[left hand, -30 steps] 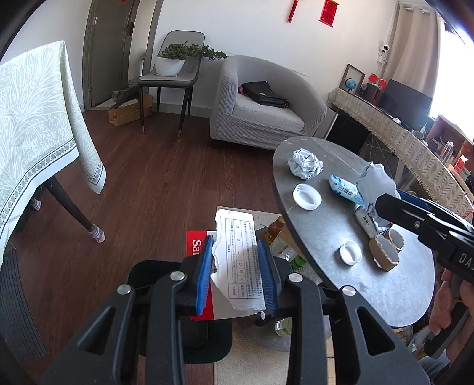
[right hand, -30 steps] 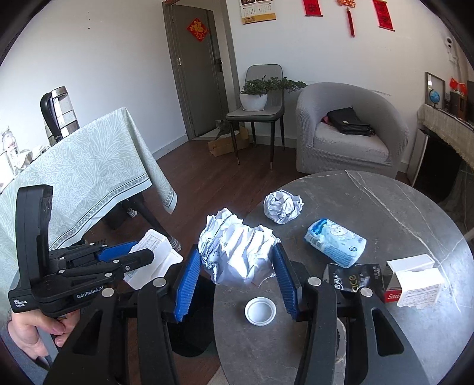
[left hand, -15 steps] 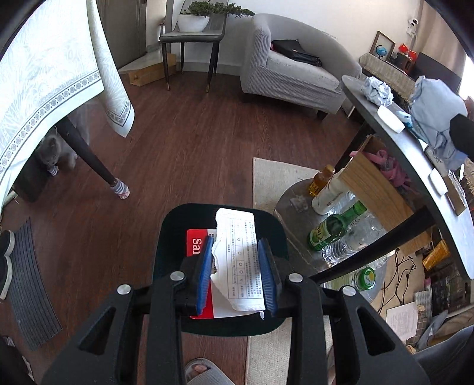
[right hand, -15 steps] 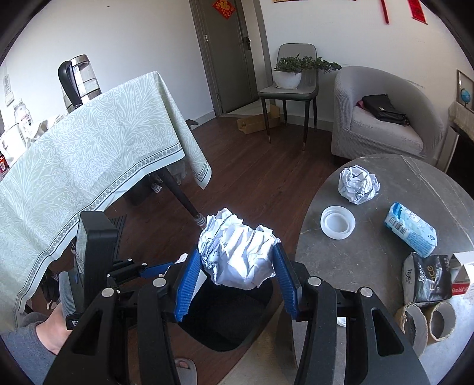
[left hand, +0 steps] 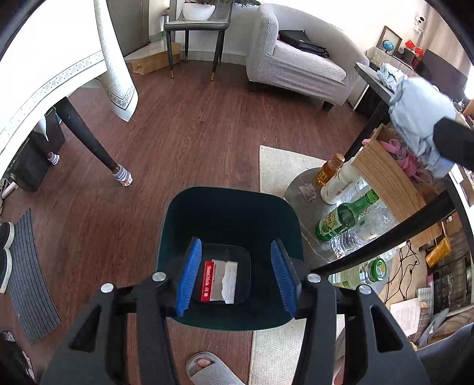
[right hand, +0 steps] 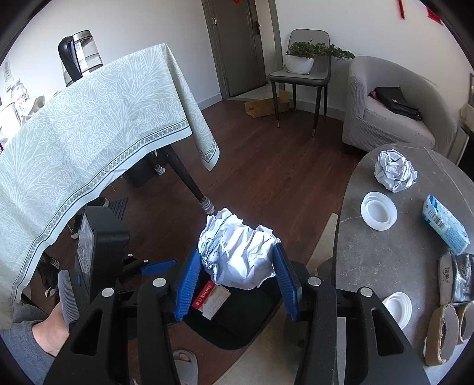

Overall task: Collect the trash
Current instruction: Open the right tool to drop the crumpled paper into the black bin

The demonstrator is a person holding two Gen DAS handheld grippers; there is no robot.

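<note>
My left gripper [left hand: 235, 274] is open and empty above the dark green bin [left hand: 231, 213]. A red SanDisk package with a torn white paper [left hand: 220, 280] lies at the bin's bottom, also seen in the right wrist view [right hand: 211, 299]. My right gripper [right hand: 235, 281] is shut on a crumpled white paper ball [right hand: 237, 254], held over the bin [right hand: 234, 322] by the table's edge. The left gripper [right hand: 157, 265] shows at lower left. On the round grey table [right hand: 394, 254] lie another paper ball [right hand: 395, 170], two white lids [right hand: 378, 210], a blue packet [right hand: 446, 223], a dark wrapper [right hand: 456, 278] and cardboard rolls [right hand: 441, 334].
A dining table with a green cloth [right hand: 89, 118] stands left, its leg [left hand: 86, 139] near the bin. Bottles [left hand: 346, 216] and a wooden box [left hand: 391, 180] sit under the round table. An armchair [left hand: 296, 65], a chair [left hand: 195, 26], a rug [left hand: 281, 165], a slippered foot [left hand: 207, 368].
My left gripper opened and the SanDisk package with its paper dropped into the bin. My right gripper moved from above the table to over the bin, still holding the paper ball.
</note>
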